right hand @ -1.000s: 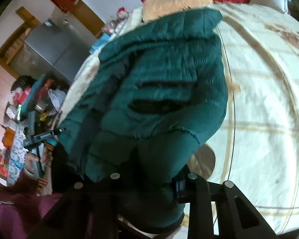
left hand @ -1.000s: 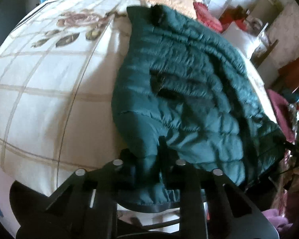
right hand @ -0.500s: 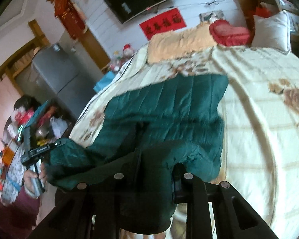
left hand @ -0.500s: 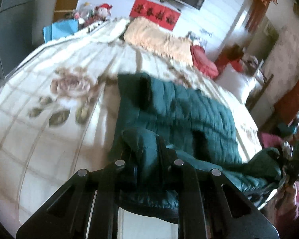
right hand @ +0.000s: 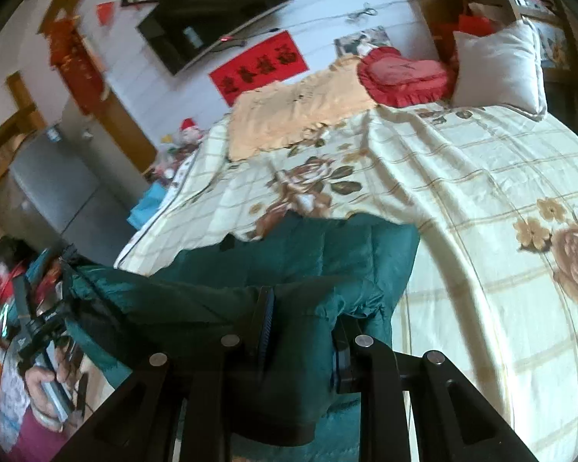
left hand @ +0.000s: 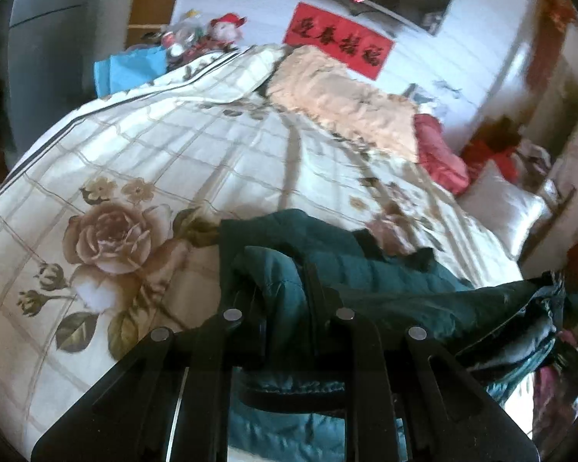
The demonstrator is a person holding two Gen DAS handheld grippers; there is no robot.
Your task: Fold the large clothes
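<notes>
A dark green quilted jacket lies on the cream floral bed quilt, its near hem raised and stretched between both grippers. My left gripper is shut on a bunched corner of the hem. In the right wrist view the jacket spreads ahead, and my right gripper is shut on the hem's other corner, green fabric pinched between its pads. At the left edge of that view a hand holds the left gripper, with the hem running taut from it. The jacket's far part rests flat on the quilt.
A peach blanket, a red heart cushion and a white pillow lie at the far end of the bed. A grey fridge and a blue bag stand beside the bed. A television hangs on the far wall.
Both grippers have risen and carried the hem forward over the jacket toward the far end of the bed. Less of the jacket lies flat; more of the far wall shows.
</notes>
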